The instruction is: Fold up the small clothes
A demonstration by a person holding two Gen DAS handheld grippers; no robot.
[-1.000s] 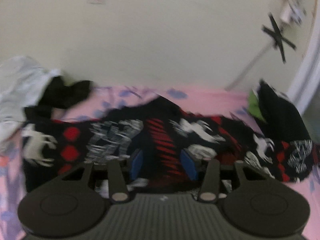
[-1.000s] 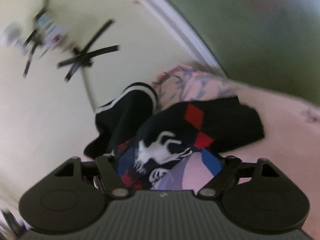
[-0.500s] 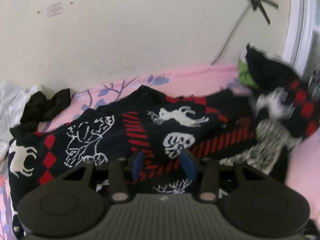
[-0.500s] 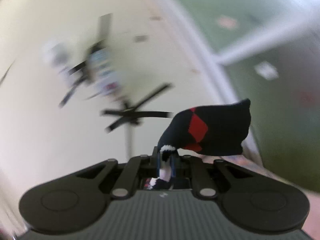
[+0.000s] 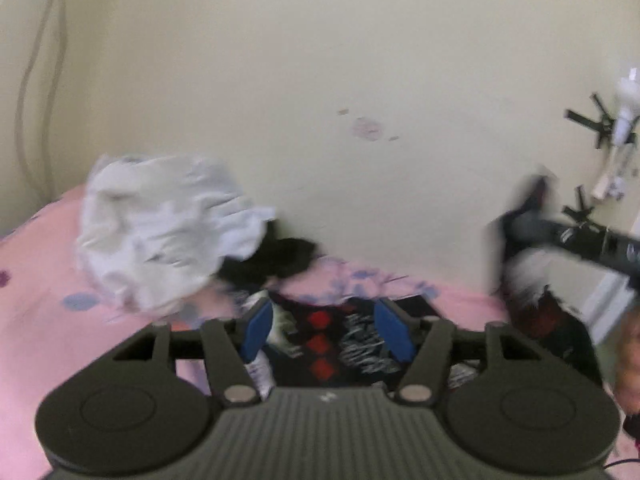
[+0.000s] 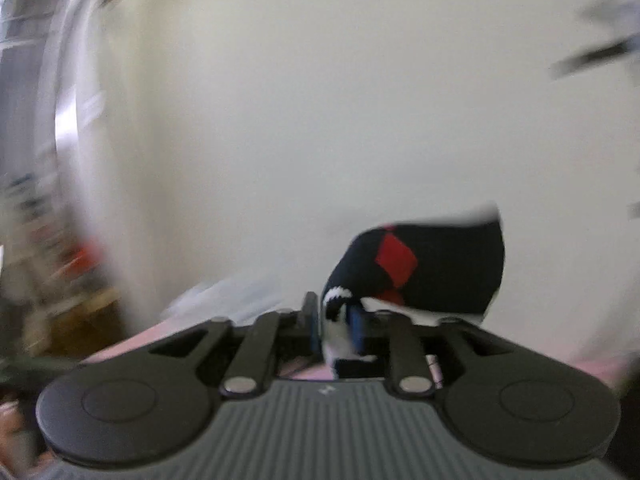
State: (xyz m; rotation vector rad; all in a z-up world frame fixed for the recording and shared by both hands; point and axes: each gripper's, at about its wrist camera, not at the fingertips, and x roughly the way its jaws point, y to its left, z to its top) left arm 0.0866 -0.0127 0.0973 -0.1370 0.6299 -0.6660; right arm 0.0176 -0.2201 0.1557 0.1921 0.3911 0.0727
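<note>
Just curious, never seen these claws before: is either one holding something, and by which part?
The right claw pinches the patterned sock at one end, the rest flopping above. The left claw is open, holding nothing, over the sock.

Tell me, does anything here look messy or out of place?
Yes. A crumpled white garment lies heaped against the wall on the pink sheet, unfolded. The patterned sock dangles from the shut right gripper, raised off the bed.

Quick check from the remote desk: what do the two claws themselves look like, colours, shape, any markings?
Both match. The left claw and right claw have blue pads on black linkage bars with silver pivot pins. Behind sits a ribbed dark grey body with a round black disc on each side and a tiny white mark at centre. No cables or sleeves show.
</note>
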